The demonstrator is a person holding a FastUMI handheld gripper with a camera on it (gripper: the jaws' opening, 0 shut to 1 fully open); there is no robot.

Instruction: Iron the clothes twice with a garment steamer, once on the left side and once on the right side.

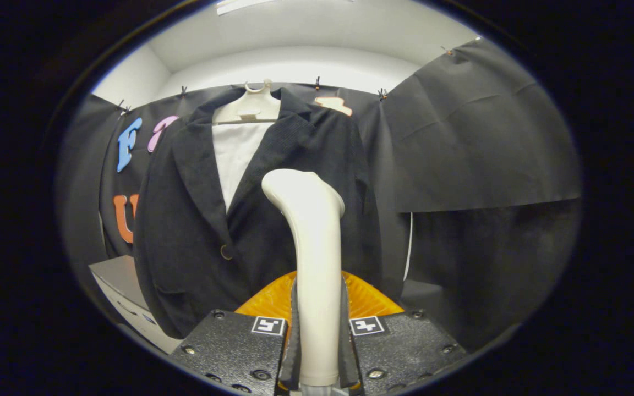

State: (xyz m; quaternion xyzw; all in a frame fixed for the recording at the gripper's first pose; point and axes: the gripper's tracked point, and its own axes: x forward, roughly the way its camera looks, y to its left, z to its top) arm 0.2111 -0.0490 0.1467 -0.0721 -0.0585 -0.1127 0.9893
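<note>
Gripper view: gripper (318,346) was clamped, both fingers pressed on the garment steamer (312,247) handle, head pointing up and away. The dark jacket (251,220) hung on a hanger (251,107) just beyond the steamer, mostly to its left. Best approach, in my view: keep the head near the cloth and stroke slowly down one side.

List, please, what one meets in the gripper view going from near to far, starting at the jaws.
The gripper, its jaws shut on the steamer handle → orange steamer base → dark jacket → white hanger → black cloth wall.
</note>
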